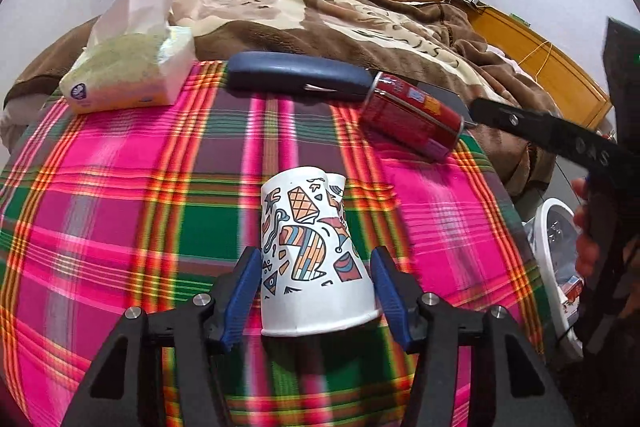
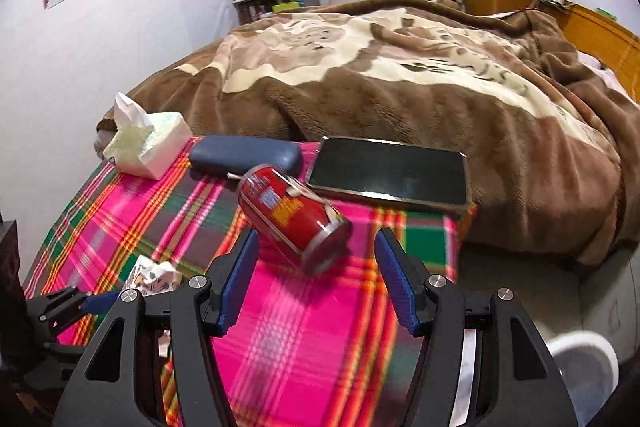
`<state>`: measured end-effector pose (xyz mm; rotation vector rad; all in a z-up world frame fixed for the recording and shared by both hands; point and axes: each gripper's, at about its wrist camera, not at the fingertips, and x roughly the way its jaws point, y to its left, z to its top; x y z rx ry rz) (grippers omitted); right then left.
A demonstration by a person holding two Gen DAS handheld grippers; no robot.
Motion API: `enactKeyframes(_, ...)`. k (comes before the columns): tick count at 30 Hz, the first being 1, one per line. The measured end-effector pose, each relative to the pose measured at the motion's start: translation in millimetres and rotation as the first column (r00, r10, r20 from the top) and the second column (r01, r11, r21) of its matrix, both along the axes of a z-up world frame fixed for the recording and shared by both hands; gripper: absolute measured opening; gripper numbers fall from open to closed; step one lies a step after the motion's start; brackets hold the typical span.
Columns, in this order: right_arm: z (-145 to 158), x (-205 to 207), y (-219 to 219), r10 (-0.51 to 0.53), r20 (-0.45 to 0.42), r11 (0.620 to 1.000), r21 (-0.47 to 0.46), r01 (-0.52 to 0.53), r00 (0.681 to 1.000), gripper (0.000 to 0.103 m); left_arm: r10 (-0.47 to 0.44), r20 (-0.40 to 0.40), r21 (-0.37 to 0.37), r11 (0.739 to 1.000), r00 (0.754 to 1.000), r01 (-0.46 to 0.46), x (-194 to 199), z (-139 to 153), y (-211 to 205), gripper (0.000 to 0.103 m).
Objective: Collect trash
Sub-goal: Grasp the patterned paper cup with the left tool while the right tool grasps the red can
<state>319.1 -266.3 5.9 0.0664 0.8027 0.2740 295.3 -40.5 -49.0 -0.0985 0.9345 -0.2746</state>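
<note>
A plaid-covered table (image 1: 120, 207) stands against a bed (image 2: 400, 67) with a brown blanket. Along the table's far edge lie a tissue pack (image 1: 128, 75), a blue case (image 1: 296, 75) and, seen whole only in the right view, a dark tablet (image 2: 392, 171). A red can (image 2: 292, 215) lies on its side just in front of the case and tablet, touching or nearly touching both.

The left claw (image 1: 316, 295) is wide open around a crumpled paper cup (image 1: 312, 255) that lies tipped on the cloth; the left blue pad (image 1: 244, 291) is at the cup's side, the right one a little apart, so nothing is gripped. The right claw (image 2: 316, 279) is also wide open and empty, its fingers flanking the can's near end without touching it.

The left view shows the right claw's arm reaching in past the can, and a white bin (image 1: 560, 267) beside the table's right edge. The right view shows only a corner of that bin (image 2: 584, 367), plus the cup (image 2: 154, 277) and the left claw low at its left
</note>
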Motion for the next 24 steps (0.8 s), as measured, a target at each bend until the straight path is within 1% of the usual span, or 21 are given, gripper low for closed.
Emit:
enactKeyframes(4, -3.1, 12.7, 8.7, 0.033, -0.006, 0.999, -0.021, -0.034, 0.999, 0.062, 0.011, -0.001, -0.011, 1.000, 1.000, -0.011, 1.4, -0.7, 12.4, 0.057)
enactKeyframes(7, -5.5, 17.3, 13.1, 0.060, -0.006, 0.998, -0.014, -0.061, 0.998, 0.062, 0.025, 0.002, -0.014, 1.000, 1.000, -0.025, 3.3, -1.4, 19.9, 0.057)
enactKeyframes(10, -8.6, 22.9, 18.7, 0.084, -0.005, 0.996, -0.041, -0.084, 0.996, 0.062, 0.023, 0.000, -0.030, 0.999, 1.000, -0.023, 3.6, -2.2, 23.0, 0.057)
enactKeyframes(14, -12.0, 33.4, 25.0, 0.138, -0.028, 0.989, -0.042, -0.139, 0.990, 0.062, 0.020, 0.003, -0.040, 0.999, 1.000, -0.020, 3.8, -3.0, 25.5, 0.057)
enactKeyframes(18, -16.4, 37.1, 38.1, 0.182, -0.047, 0.975, -0.117, -0.187, 0.982, 0.063, 0.018, 0.003, -0.050, 0.999, 1.000, -0.018, 3.8, -3.4, 27.4, 0.058)
enactKeyframes(21, -20.8, 36.8, 45.3, 0.233, -0.091, 0.965, -0.106, -0.242, 0.968, 0.066, 0.020, 0.003, -0.056, 0.998, 1.000, -0.020, 5.5, -4.1, 28.5, 0.059)
enactKeyframes(24, -24.7, 36.3, 54.0, 0.225, -0.090, 0.960, -0.151, -0.237, 0.970, 0.066, 0.021, 0.007, -0.053, 0.998, 1.000, -0.021, 6.1, -4.1, 28.1, 0.059)
